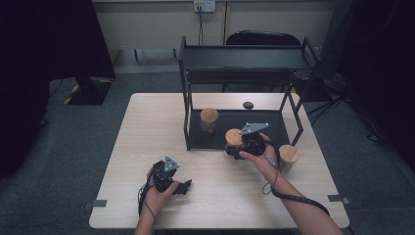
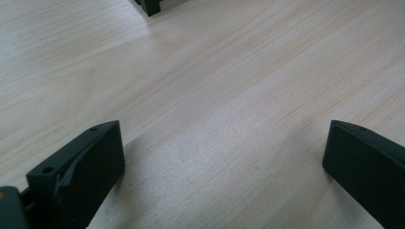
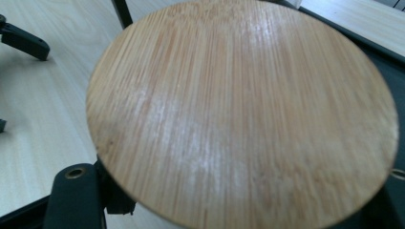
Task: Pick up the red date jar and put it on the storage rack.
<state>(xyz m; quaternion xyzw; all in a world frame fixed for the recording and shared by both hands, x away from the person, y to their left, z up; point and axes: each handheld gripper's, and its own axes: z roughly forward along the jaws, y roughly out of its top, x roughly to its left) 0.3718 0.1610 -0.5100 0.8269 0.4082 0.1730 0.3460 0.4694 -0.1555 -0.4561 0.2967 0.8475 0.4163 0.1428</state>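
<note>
A jar with a round bamboo lid [image 1: 234, 137] sits at the front edge of the black rack's bottom tray [image 1: 274, 128]. My right gripper [image 1: 238, 148] is shut on this jar from the right. Its lid [image 3: 239, 114] looms large in the right gripper view, with one black finger [image 3: 71, 195] showing under its rim. A second lidded jar [image 1: 209, 120] stands upright further back on the tray. A third jar [image 1: 288, 155] stands on the table to the right of the rack. My left gripper [image 1: 183, 186] rests low over the table front, open [image 2: 224, 157] with only bare wood between its jaws.
The black two-level rack [image 1: 244, 63] stands at the table's far middle; one of its feet [image 2: 152, 5] appears in the left gripper view. A small dark round object [image 1: 248, 105] lies behind the rack. A chair [image 1: 262, 38] stands beyond the table. The left gripper's finger [image 3: 24, 40] appears far off.
</note>
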